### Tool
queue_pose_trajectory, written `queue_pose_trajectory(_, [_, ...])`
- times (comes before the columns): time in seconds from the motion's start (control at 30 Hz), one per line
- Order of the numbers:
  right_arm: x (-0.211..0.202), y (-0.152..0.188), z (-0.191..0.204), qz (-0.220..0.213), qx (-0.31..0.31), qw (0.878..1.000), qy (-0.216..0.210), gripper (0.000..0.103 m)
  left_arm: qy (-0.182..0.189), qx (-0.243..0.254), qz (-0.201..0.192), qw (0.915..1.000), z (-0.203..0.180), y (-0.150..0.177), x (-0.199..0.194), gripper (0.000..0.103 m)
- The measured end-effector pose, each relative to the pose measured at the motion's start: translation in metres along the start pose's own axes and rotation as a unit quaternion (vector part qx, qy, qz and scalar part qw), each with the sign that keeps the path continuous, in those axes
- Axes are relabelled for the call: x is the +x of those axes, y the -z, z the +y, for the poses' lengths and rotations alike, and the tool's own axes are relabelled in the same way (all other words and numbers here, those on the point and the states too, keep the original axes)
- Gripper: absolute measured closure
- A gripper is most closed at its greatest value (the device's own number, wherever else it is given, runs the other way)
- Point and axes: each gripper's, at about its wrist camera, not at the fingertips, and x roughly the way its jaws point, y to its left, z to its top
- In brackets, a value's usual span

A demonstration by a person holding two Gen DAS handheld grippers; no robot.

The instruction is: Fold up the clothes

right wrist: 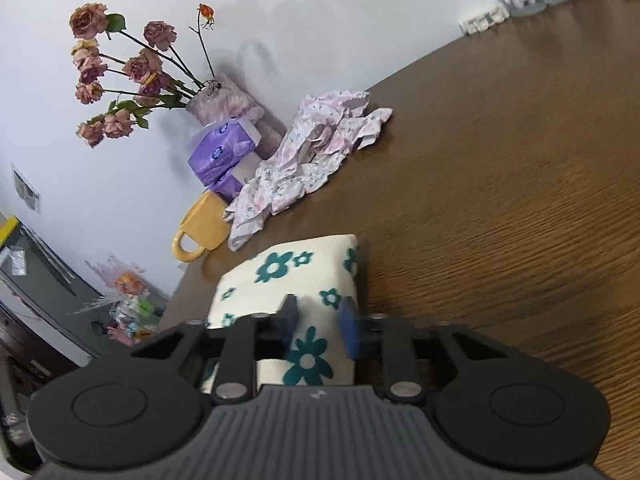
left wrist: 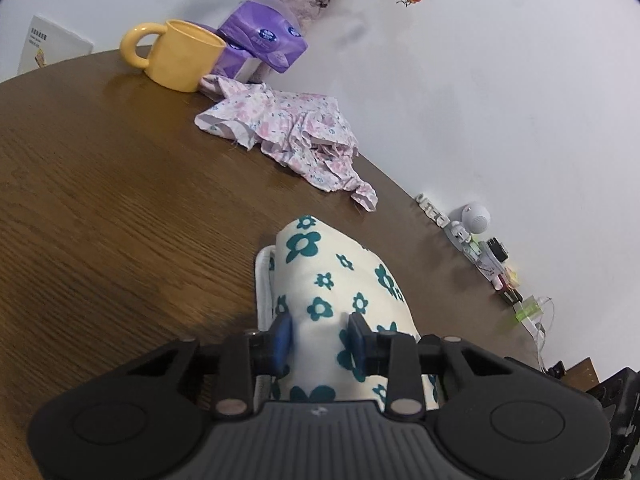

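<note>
A folded cream garment with teal flowers (left wrist: 340,276) sits between the fingers of my left gripper (left wrist: 320,334), which is shut on its near end. The same folded garment (right wrist: 292,276) fills the jaws of my right gripper (right wrist: 319,322), also shut on it. Both grippers hold the bundle just over the brown wooden table (left wrist: 100,208); I cannot tell whether its underside touches the wood. A crumpled white garment with pink flowers (left wrist: 288,128) lies farther back near the table's far edge, and it also shows in the right wrist view as the pink-flowered garment (right wrist: 308,160).
A yellow mug (left wrist: 180,54) stands beside purple tissue packs (left wrist: 264,40) and a vase of dried roses (right wrist: 132,68) by the white wall. Small figurines and bottles (left wrist: 480,248) line the wall edge. Bare wood (right wrist: 500,184) stretches to the right of the bundle.
</note>
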Motion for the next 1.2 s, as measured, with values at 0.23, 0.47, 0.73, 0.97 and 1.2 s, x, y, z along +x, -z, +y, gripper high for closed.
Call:
queue_pose_trajectory(0.23, [0.013, -0.021, -0.002, 0.011, 0.011, 1.000, 0.015, 0.069, 0.004, -0.001, 0.025, 0.9997, 0.001, -0.019, 0.013, 0.046])
queue_pose_trajectory(0.47, [0.032, -0.031, -0.003, 0.046, 0.007, 0.999, 0.008, 0.084, 0.023, 0.026, 0.079, 0.9963, 0.003, -0.033, 0.038, 0.070])
queue_pose_trajectory(0.73, [0.047, -0.055, -0.011, 0.059, 0.023, 0.998, 0.025, 0.071, -0.003, 0.009, 0.093, 0.9956, 0.009, -0.058, 0.059, 0.045])
queue_pose_trajectory(0.97, [0.064, -0.060, -0.004, 0.071, 0.008, 0.997, 0.029, 0.071, 0.001, 0.069, 0.095, 0.9930, -0.007, -0.062, 0.070, 0.069])
queue_pose_trajectory(1.2, [0.070, -0.060, 0.004, 0.088, -0.019, 0.995, 0.033, 0.084, -0.002, 0.080, 0.113, 0.9903, -0.010, -0.069, 0.072, 0.052])
